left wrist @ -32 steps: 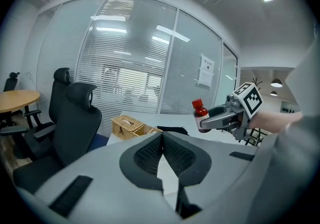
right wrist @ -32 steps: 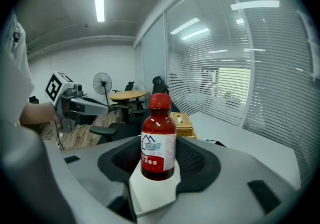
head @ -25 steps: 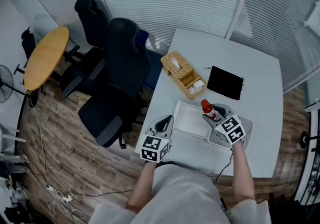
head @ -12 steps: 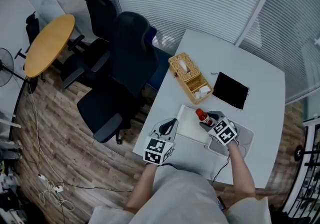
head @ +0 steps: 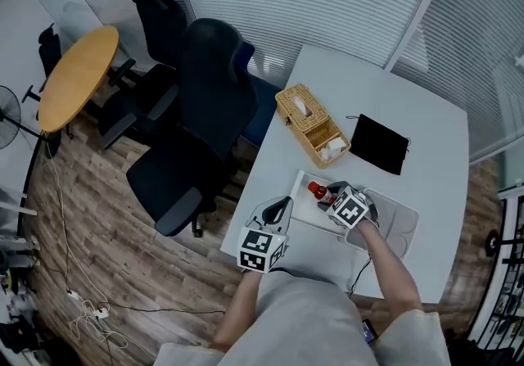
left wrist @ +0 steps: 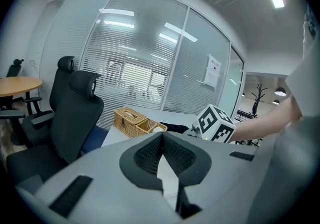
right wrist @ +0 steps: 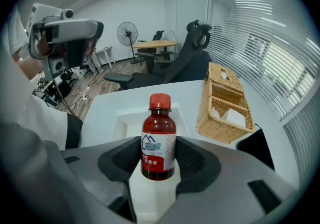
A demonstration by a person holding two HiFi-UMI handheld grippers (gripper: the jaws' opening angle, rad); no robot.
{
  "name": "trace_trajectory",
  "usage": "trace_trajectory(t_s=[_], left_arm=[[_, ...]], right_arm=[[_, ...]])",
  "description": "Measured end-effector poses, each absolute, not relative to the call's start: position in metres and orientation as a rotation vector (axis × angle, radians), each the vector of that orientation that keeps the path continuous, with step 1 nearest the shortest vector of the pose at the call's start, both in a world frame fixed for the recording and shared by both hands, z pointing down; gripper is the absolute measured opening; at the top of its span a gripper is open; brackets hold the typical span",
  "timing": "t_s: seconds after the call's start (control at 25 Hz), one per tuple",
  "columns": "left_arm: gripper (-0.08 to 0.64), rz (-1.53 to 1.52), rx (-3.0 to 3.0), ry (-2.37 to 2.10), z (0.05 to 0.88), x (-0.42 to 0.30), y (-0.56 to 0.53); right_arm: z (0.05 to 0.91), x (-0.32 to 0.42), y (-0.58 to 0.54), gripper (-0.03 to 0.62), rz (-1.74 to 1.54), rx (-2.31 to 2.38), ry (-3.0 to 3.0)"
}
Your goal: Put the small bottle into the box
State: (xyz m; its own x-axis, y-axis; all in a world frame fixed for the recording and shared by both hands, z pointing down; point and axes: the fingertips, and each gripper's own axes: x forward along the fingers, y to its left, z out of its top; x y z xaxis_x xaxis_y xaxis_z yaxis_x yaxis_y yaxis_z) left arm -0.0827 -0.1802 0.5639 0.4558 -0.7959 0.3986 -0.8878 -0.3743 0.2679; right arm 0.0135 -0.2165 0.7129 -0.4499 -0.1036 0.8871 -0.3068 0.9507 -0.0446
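One bottle [right wrist: 158,138], upright, pinched by right gripper [right wrist: 158,160] | held over the box's [right wrist: 125,118] near end, box floor straight below and ahead | left gripper [left wrist: 161,163] pressed together, empty, farther off | next, likely: lower and release

Head view high above the table [head: 385,102]; gripper views low along their jaws, wicker basket [left wrist: 131,118] in both.

White table [head: 426,110], on it wicker basket [head: 315,123], black pouch [head: 379,146], shallow white box [head: 303,207], grey tray [head: 399,223]
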Motion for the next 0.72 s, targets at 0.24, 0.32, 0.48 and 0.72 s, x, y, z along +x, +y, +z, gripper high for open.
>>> trace_trajectory(t_s=[0.24, 0.32, 0.48, 0.72], left_arm=[[0.028, 0.276, 2.262, -1.407, 0.567, -0.084, -0.177], [0.028, 0.272, 2.258, -1.402, 0.568, -0.083, -0.175], [0.027, 0.276, 2.262, -1.391, 0.569, -0.082, -0.174], [0.028, 0.274, 2.256, -1.396, 0.569, -0.085, -0.174]], right_arm=[[0.743, 0.012, -0.206, 0.219, 0.386, 0.325, -1.968], [0.749, 0.009, -0.2, 0.219, 0.458, 0.338, -1.957], [0.762, 0.006, -0.192, 0.219, 0.561, 0.349, -1.923], [0.777, 0.001, -0.186, 0.221, 0.655, 0.362, -1.869]])
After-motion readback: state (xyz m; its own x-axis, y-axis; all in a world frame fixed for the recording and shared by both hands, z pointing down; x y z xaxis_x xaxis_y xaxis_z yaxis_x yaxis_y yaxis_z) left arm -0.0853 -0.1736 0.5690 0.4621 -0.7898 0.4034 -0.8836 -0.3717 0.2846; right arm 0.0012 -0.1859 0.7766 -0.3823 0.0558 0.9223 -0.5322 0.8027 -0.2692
